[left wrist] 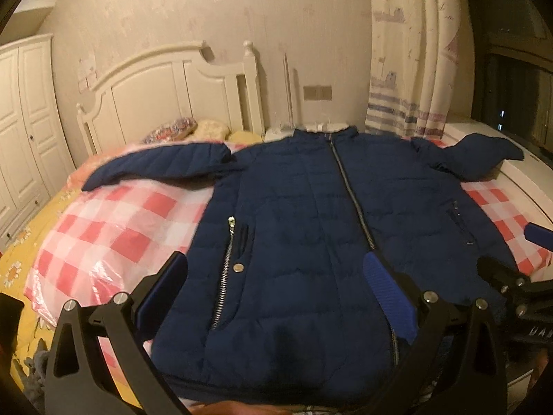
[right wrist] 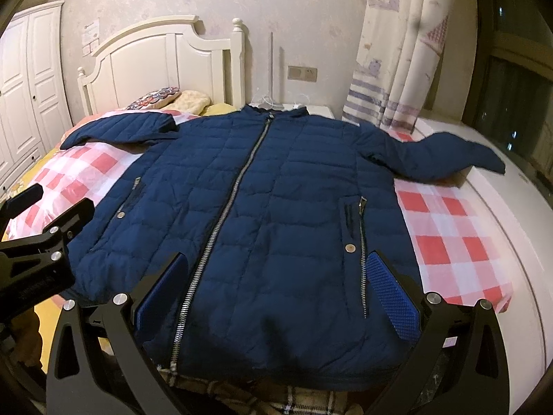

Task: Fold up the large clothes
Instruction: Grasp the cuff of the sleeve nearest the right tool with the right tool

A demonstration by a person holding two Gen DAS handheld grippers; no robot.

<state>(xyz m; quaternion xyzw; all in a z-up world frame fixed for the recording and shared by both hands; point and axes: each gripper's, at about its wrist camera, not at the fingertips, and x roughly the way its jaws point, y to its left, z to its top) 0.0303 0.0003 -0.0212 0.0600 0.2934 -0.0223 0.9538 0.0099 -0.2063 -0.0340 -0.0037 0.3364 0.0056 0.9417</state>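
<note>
A navy quilted jacket (left wrist: 297,228) (right wrist: 262,214) lies flat and zipped on the bed, front up, collar toward the headboard, both sleeves spread out sideways. My left gripper (left wrist: 276,276) hovers open over the hem on the jacket's left half, nothing between its blue pads (left wrist: 387,294). Open too, my right gripper (right wrist: 276,276) hangs above the hem on the right half, its pads (right wrist: 390,294) empty. Each gripper shows at the edge of the other's view: the right gripper (left wrist: 511,266) and the left gripper (right wrist: 52,221).
A red-and-white checked plastic sheet (left wrist: 114,228) (right wrist: 452,228) covers the bed under the jacket. Pillows (right wrist: 172,98) and a white headboard (right wrist: 166,65) stand at the far end. A wardrobe (left wrist: 24,121) is left, a curtain (right wrist: 397,52) and window ledge (right wrist: 518,214) right.
</note>
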